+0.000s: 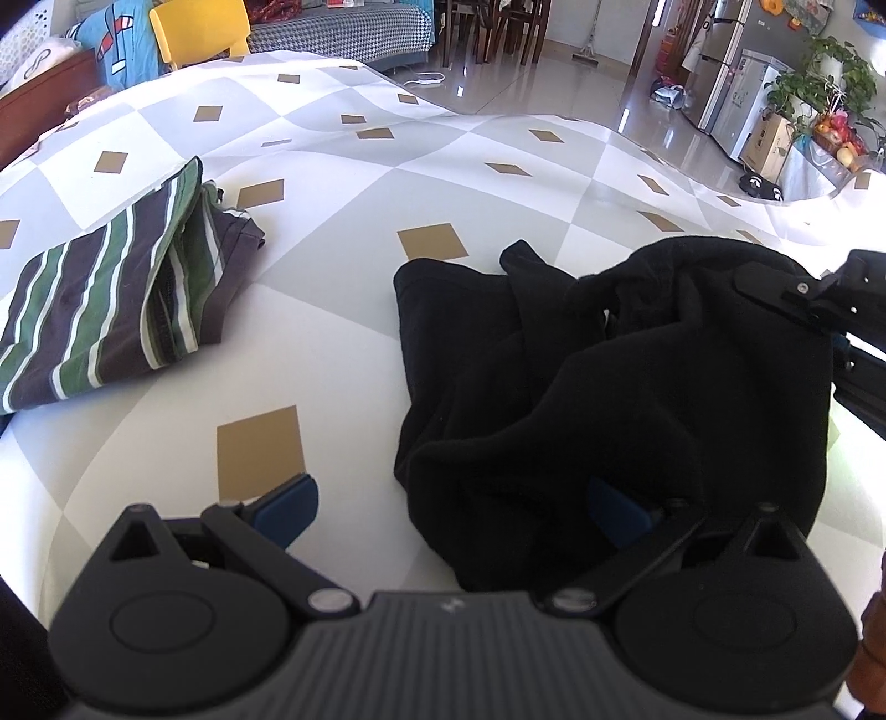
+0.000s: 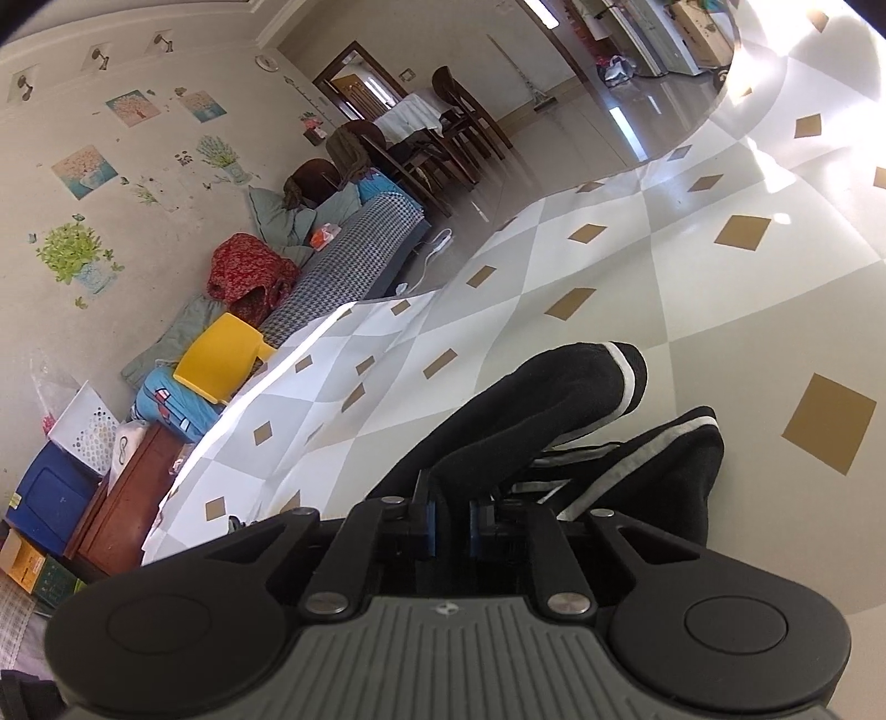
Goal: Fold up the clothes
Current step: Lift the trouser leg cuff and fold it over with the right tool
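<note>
**Two garments on the bench, right gripper clenched on the black one**

Two pieces of clothing lay on the bench, which carried a cloth of grey and white diamonds with tan squares. The black garment sat crumpled in a heap on the right side in the left wrist view; the right wrist view showed white stripes running along its edges. The striped garment, in green, dark and white bands, lay roughly folded well apart from it, towards the left.

Left gripper: jaws stood wide and released. One blue pad was over bare cloth, the other was against the near edge of the black heap, and nothing was pinched between them.

Right gripper: jaws drawn close together, clenched on a fold of the black garment, whose fabric rose up directly from between the blue pads. In the left wrist view it reached in from the right edge onto the far side of the heap.

A yellow chair stood beyond the far edge of the bench.
</note>
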`<move>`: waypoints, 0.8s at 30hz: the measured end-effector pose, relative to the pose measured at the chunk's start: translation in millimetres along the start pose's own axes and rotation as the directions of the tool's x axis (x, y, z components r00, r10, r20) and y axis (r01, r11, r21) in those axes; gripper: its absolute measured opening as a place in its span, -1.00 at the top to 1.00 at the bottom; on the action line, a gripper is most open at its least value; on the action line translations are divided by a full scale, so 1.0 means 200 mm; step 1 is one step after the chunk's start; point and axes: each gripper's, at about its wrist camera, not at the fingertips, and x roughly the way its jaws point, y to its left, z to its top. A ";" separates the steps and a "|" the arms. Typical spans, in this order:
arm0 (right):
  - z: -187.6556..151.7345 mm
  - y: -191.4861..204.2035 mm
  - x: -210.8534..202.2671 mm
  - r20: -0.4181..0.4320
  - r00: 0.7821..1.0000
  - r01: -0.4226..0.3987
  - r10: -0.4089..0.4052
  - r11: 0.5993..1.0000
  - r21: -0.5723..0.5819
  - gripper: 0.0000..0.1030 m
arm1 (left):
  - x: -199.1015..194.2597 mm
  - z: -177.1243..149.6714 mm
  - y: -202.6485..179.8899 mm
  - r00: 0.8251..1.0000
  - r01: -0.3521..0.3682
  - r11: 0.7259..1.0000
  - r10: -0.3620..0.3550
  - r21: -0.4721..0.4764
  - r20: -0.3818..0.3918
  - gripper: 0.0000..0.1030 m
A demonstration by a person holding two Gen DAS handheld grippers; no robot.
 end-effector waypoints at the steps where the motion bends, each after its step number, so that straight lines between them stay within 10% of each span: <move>1: 0.00 0.02 -0.02 0.005 1.000 -0.016 0.016 1.000 -0.016 0.79 | -0.02 0.01 0.01 1.000 0.006 1.000 -0.006 -0.010 0.007 -1.00; 24: -0.28 0.33 -0.20 -0.161 0.984 -0.145 0.076 0.868 -0.476 0.79 | -0.23 0.09 0.21 0.993 0.049 0.982 -0.029 -0.183 0.113 -1.00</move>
